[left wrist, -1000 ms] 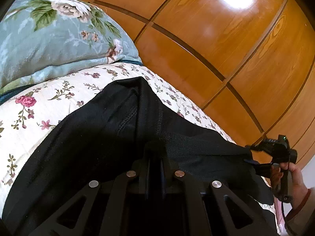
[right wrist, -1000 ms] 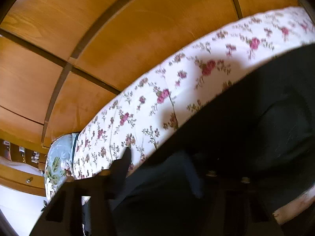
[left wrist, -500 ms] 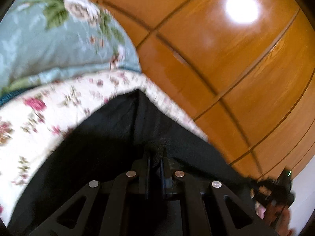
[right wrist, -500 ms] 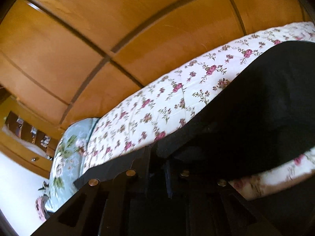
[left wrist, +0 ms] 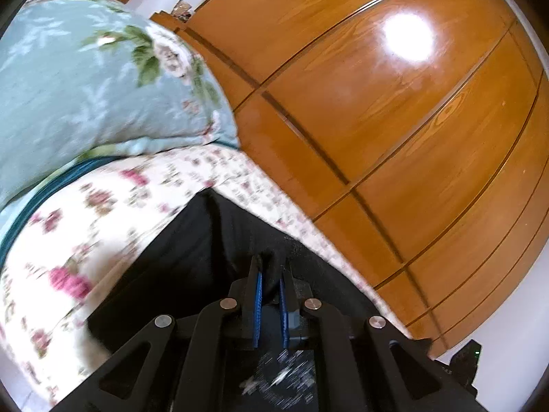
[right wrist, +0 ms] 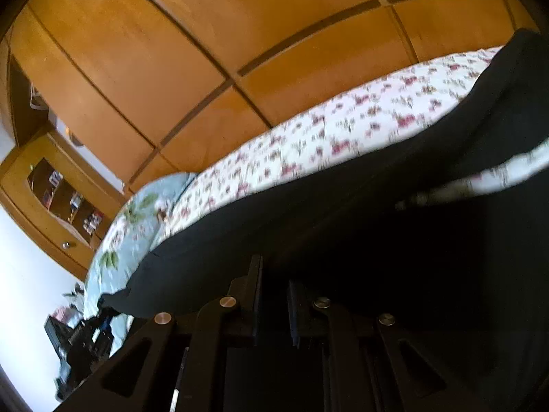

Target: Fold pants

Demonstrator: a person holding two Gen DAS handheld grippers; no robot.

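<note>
The black pants [left wrist: 192,257] lie on the floral bedsheet [left wrist: 103,213]. My left gripper [left wrist: 271,264] is shut on a bunched fold of the black cloth, which shows between its blue pads. In the right wrist view the pants [right wrist: 343,213] stretch as a long taut edge across the sheet [right wrist: 343,127]. My right gripper [right wrist: 272,274] has its jaws close together with dark cloth pinched between them. At the far end of that edge, low on the left, the left gripper [right wrist: 103,309] holds the pants' corner.
A light-blue floral pillow [left wrist: 85,86] lies at the head of the bed, just beyond the pants. Glossy wooden wardrobe doors [left wrist: 411,137] run along the bed's far side. A wooden shelf unit [right wrist: 61,189] stands at the left in the right wrist view.
The right gripper's jaws have closed on the pants' edge. Both grippers have travelled toward the pillow, with the black cloth pulled tight between them.
</note>
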